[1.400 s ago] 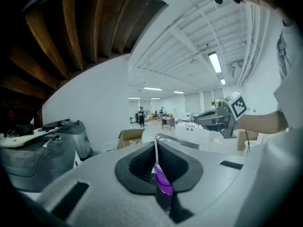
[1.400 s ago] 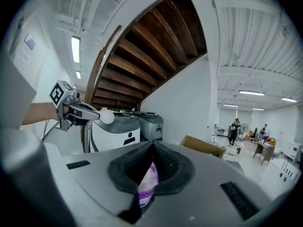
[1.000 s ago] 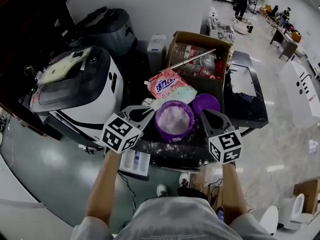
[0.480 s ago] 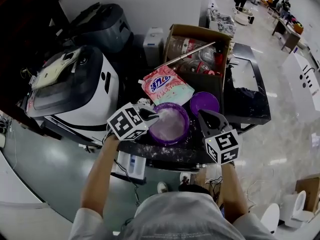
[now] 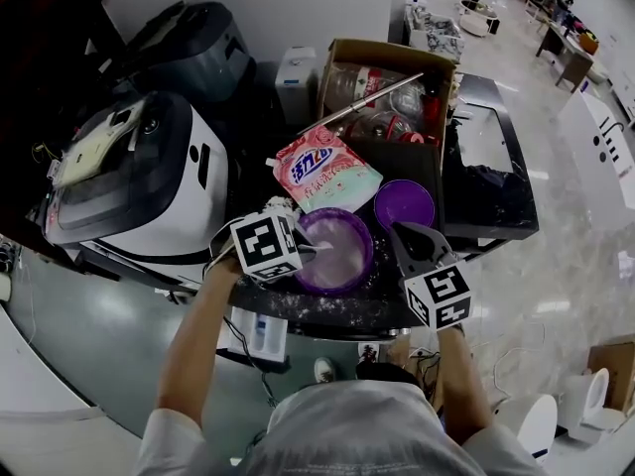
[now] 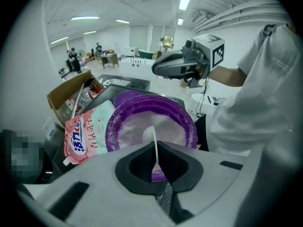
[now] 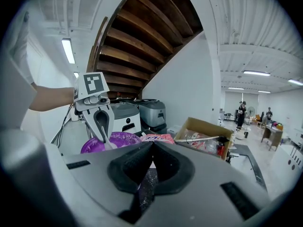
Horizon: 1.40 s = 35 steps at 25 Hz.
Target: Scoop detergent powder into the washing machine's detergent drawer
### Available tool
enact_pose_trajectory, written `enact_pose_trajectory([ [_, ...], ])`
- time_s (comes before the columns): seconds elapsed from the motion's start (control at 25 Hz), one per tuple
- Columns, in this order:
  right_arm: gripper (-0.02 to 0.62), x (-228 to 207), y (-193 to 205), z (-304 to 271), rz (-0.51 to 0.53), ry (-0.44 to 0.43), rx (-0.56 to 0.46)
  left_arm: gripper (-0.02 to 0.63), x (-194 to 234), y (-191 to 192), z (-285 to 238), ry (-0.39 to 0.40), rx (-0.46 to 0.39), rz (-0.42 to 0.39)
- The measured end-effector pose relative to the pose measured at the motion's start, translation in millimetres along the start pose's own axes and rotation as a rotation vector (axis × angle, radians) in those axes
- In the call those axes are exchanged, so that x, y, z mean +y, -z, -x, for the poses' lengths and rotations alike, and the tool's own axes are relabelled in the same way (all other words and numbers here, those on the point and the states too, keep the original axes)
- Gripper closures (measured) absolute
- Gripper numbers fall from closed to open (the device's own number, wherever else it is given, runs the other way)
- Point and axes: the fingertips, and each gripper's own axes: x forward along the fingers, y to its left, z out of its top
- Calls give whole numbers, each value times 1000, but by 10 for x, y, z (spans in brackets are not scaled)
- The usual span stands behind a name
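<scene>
Below, on a dark worktop (image 5: pixel 327 310) dusted with spilled powder, the left gripper (image 5: pixel 300 250) reaches over an open purple tub (image 5: pixel 365 266) of white detergent powder (image 5: pixel 337 251). Its jaws are closed tight on the thin handle of a white plastic spoon (image 6: pixel 154 150). The left gripper view shows the spoon's bowl over the powder near the middle of the tub. Whether the bowl is dipped in cannot be told.

The right gripper (image 5: pixel 402 234) hovers just right of the tub, near the worktop's front edge. Its jaws are pressed together with nothing between them.

A pink-and-white detergent pouch (image 5: pixel 322 172) lies flat just behind the tub. The tub's purple lid (image 5: pixel 405 204) rests beside the pouch, behind the right gripper. Farther back stands an open cardboard box (image 5: pixel 342 67) holding clear plastic bags, with a long metal rod (image 5: pixel 362 107) propped across it.

To the left of the worktop sits a white washing machine (image 5: pixel 149 181), and a grey machine (image 5: pixel 193 53) stands behind it against the wall. The person's bare forearms (image 5: pixel 193 350) extend toward the worktop from short pale sleeves. Other people (image 6: pixel 72 60) stand far back in the bright hall.
</scene>
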Motion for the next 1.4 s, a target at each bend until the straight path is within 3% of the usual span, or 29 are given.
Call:
enact_pose_trajectory([
  [0.56,589,-28,66,-9,-11,24,15,591,-171,87,-190,134,214,-108],
  [1.4,589,-142,48,49,-12,39,18,591,-390,87,-238,333,342,-158],
])
